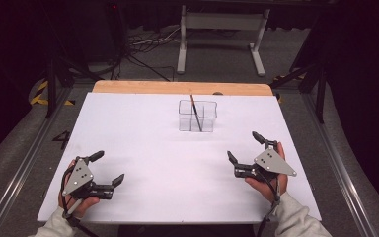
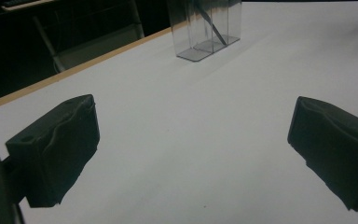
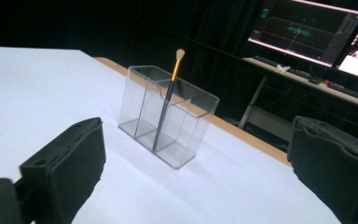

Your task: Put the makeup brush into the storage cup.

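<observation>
A clear plastic organiser (image 1: pixel 197 116) with compartments stands on the white table (image 1: pixel 143 148), towards the back centre. A thin brush (image 1: pixel 195 112) with a dark handle, gold ferrule and pale tip leans upright inside it. In the right gripper view the organiser (image 3: pixel 168 114) and brush (image 3: pixel 167 105) sit ahead between the jaws. The organiser (image 2: pixel 205 28) is far off in the left gripper view. My left gripper (image 1: pixel 109 168) is held open near the front left, nothing between its jaws. My right gripper (image 1: pixel 244 146) is open at the front right, also holding nothing.
A wooden strip (image 1: pixel 177 88) runs along the table's far edge. Beyond it stand a white frame (image 1: pixel 222 34) and cables on the floor. Monitors (image 3: pixel 307 28) glow on a desk behind the table in the right gripper view.
</observation>
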Action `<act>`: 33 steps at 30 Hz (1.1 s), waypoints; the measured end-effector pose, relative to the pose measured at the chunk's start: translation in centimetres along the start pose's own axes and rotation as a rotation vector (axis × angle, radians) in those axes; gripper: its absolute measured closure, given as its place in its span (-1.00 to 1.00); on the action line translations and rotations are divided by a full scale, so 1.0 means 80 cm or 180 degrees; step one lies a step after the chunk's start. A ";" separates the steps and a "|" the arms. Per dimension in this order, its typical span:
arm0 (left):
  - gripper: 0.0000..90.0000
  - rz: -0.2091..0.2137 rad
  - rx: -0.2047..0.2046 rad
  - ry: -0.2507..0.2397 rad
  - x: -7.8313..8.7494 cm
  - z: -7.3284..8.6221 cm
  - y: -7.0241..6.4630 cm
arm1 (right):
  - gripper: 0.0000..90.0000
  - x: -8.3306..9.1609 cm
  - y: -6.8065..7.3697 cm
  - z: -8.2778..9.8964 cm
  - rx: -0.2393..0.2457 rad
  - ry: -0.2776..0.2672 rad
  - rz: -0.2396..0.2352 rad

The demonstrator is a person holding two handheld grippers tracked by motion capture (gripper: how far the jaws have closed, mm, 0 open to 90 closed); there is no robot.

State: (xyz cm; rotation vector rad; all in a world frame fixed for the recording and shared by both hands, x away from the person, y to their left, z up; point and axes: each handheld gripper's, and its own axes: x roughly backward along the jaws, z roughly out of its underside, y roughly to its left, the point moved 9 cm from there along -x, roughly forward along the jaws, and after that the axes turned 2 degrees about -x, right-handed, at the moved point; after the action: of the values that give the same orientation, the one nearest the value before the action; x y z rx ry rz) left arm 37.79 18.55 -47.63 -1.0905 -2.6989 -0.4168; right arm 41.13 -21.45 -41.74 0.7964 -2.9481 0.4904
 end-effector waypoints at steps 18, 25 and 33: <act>-0.94 0.0001 -0.0021 -0.0011 -0.001 -0.002 -0.001 | -0.94 0.043 -0.024 0.028 -0.0035 0.0109 0.0094; -0.94 0.0029 -0.0022 -0.0015 -0.005 -0.004 -0.002 | -0.94 0.055 -0.031 0.039 -0.0061 0.0190 0.0132; -0.94 0.0046 -0.0038 -0.0026 -0.008 -0.006 -0.001 | -0.94 0.067 -0.040 0.055 -0.0135 0.0293 0.0188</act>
State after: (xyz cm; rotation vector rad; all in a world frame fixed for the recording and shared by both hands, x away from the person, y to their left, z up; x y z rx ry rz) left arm 38.27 17.92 -47.37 -1.1168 -2.6973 -0.4277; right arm 38.22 -28.08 -44.26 0.6655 -2.8939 0.4535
